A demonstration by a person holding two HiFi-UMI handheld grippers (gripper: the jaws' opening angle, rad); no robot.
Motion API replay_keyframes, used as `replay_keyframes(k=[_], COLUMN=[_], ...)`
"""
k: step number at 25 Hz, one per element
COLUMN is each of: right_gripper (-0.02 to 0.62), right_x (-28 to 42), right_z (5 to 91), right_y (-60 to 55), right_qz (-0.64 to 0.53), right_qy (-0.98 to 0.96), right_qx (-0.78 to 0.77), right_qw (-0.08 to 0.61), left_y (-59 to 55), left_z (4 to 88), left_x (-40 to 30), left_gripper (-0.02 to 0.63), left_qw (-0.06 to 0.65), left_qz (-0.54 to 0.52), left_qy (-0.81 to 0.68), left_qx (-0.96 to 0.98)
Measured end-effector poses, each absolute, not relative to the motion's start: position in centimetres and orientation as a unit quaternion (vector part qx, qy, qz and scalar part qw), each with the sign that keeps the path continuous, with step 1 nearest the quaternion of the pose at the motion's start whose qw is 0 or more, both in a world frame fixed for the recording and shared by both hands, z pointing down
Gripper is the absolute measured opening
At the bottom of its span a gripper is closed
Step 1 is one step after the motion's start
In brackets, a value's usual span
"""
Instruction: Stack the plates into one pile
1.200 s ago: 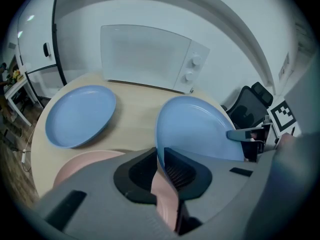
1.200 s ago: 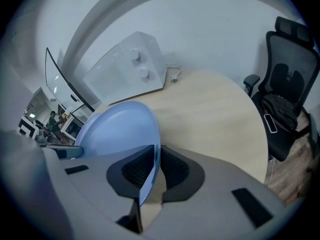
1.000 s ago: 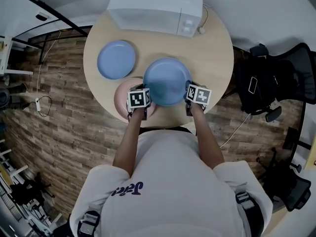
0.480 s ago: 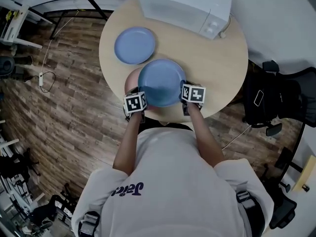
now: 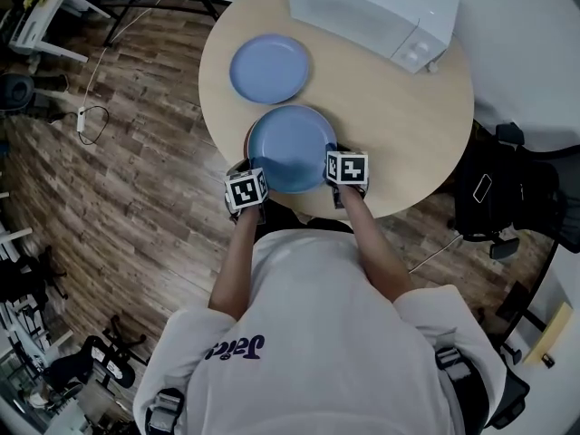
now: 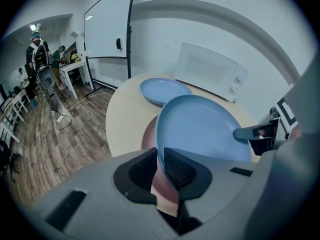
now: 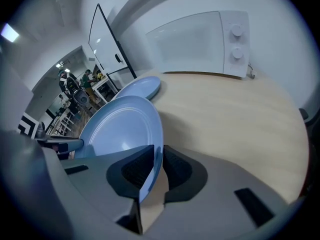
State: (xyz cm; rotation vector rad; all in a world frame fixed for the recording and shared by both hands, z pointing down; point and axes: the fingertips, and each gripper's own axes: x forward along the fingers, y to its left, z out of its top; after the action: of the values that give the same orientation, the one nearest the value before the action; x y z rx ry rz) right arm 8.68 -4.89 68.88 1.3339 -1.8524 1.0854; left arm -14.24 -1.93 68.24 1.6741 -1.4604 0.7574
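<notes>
A large blue plate (image 5: 290,148) hangs between both grippers, held by opposite rim edges. My left gripper (image 5: 252,181) is shut on its left rim (image 6: 161,154); my right gripper (image 5: 341,172) is shut on its right rim (image 7: 156,159). The plate hovers just over a pink plate (image 6: 149,134), which lies on the round table (image 5: 408,125) near its front edge. Only a pink sliver (image 5: 246,138) shows from above. A second blue plate (image 5: 269,68) lies flat farther back on the left (image 6: 165,90) (image 7: 140,88).
A white microwave (image 5: 376,7) stands at the table's far side (image 6: 207,71) (image 7: 200,41). A black office chair (image 5: 517,188) is at the right. Wooden floor with cables lies left of the table. People stand far off in the room (image 6: 37,49).
Both grippers have carried the blue plate leftward. It now covers the pink plate almost wholly, where a second ago it overlapped only the pink plate's right side.
</notes>
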Motion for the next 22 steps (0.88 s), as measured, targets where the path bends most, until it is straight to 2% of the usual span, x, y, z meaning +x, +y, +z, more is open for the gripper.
replay_keyframes(k=[13,16,17,18,19,21,22], right_gripper=[0.053,0.067,0.083,0.132,0.208,0.239,0.244], right_x=[6.0,5.9,5.7,5.5,5.3,5.0,4.9], right_z=[69.9,70.0,70.1,70.3,70.4,70.4,70.2], right_y=[-5.2,-5.6,-5.7,-5.7,-5.7,-5.8,-5.9], right_qz=[0.365,0.359,0.359,0.359,0.356,0.343,0.336], right_qy=[-0.696,-0.698,-0.701,-0.704,-0.708,-0.718,-0.723], right_qx=[0.501,0.502,0.498,0.493,0.487,0.481,0.48], right_qw=[0.362,0.363,0.363,0.365,0.367,0.369,0.367], left_y=[-1.6,-2.0,-2.1,-2.2,-2.4,-2.6,-2.7], left_z=[70.0,70.1,70.1,70.2,70.1,70.1,70.0], left_x=[-17.0,-16.6,-16.4,-16.3,-16.1,-16.0,-16.1], left_gripper=[0.052,0.054,0.054,0.06,0.095,0.2,0.221], left_qw=[0.365,0.349,0.346,0.345,0.346,0.351,0.354], left_qz=[0.301,0.302,0.304,0.303,0.299,0.288,0.282], left_qy=[-0.595,-0.586,-0.583,-0.581,-0.578,-0.572,-0.571], left_qx=[0.65,0.666,0.669,0.672,0.676,0.683,0.685])
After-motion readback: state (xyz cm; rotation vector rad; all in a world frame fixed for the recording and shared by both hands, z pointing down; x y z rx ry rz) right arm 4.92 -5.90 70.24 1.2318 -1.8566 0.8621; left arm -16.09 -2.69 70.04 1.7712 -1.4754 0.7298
